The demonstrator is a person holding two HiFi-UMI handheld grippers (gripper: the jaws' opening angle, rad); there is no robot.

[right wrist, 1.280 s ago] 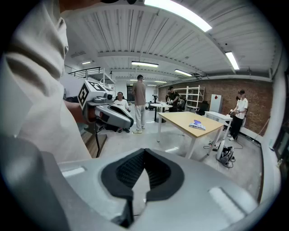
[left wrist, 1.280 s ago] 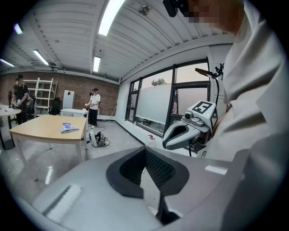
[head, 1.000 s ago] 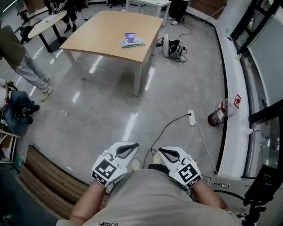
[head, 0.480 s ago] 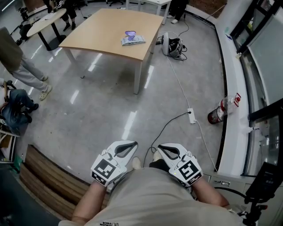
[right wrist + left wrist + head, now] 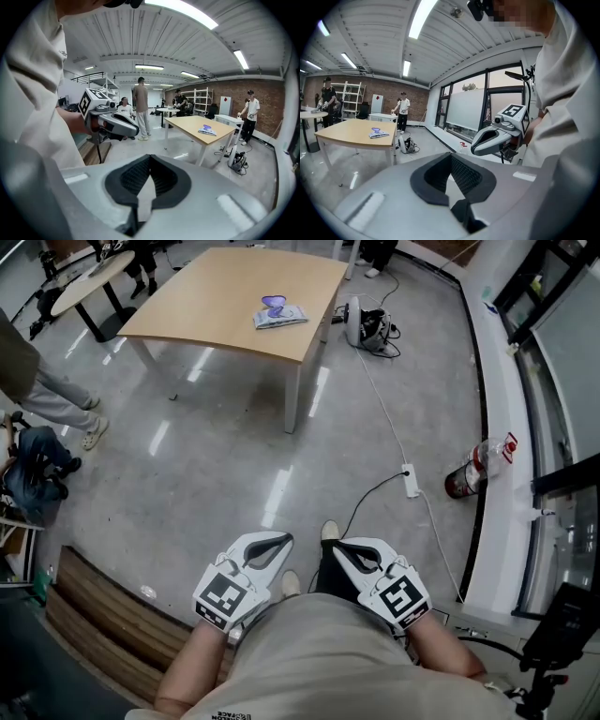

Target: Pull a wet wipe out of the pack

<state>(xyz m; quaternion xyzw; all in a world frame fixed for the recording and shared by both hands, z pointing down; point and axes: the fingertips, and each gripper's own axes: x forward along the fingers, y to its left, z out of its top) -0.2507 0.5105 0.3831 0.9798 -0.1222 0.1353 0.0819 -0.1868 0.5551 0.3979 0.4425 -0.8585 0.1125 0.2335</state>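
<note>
Approach stage: left gripper (image 5: pixel 278 540) and right gripper (image 5: pixel 341 546) at 6 o'clock, jaws together, empty; wet-wipe pack (image 5: pixel 280 314) on table (image 5: pixel 220 296) at 12 o'clock, well apart; next move likely calls for closing in.

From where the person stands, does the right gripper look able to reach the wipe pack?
Probably not: the right gripper is held at the person's waist, while the wipe pack lies on the table across open floor. Nothing blocks the way.
</note>
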